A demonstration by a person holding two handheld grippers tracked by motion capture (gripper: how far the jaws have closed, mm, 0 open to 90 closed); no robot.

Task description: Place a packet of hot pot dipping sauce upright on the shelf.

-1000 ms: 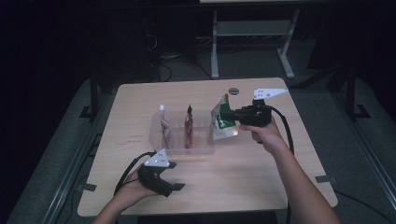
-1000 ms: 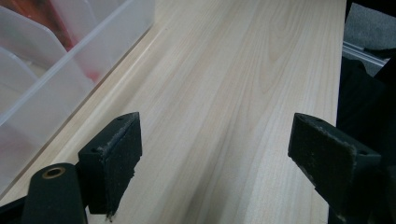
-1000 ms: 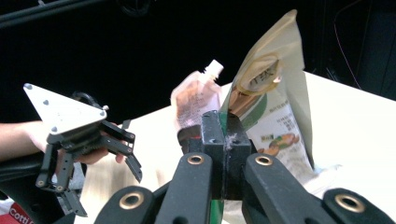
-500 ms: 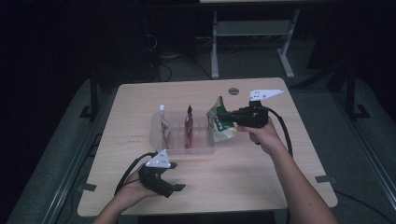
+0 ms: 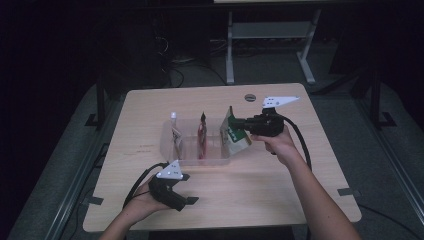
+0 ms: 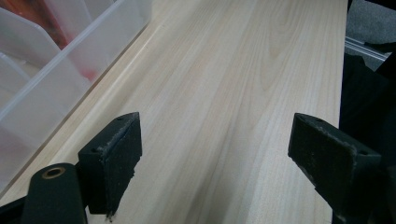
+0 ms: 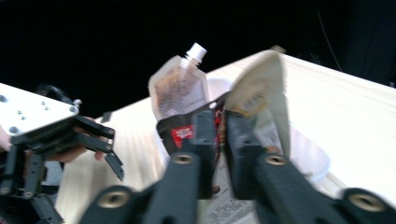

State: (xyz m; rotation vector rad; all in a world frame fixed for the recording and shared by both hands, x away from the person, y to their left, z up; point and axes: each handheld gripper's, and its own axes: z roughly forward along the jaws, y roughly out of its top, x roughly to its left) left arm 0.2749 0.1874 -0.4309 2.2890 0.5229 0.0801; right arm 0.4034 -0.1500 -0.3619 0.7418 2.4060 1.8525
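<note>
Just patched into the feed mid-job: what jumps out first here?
The right gripper is shut on a green-and-white pouch at the right end of the clear divided bin mid-table. A white-capped spout pouch and a red pouch stand in the other compartments. The left gripper rests open near the table's front edge.

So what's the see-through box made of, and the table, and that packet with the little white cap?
The box looks like frosted clear plastic: the packets show through its walls. The table looks like pale wood or a wood-look top, with grain lines and a matte finish. The capped pouch seems thin, flexible plastic film, slightly glossy and crinkled.
</note>
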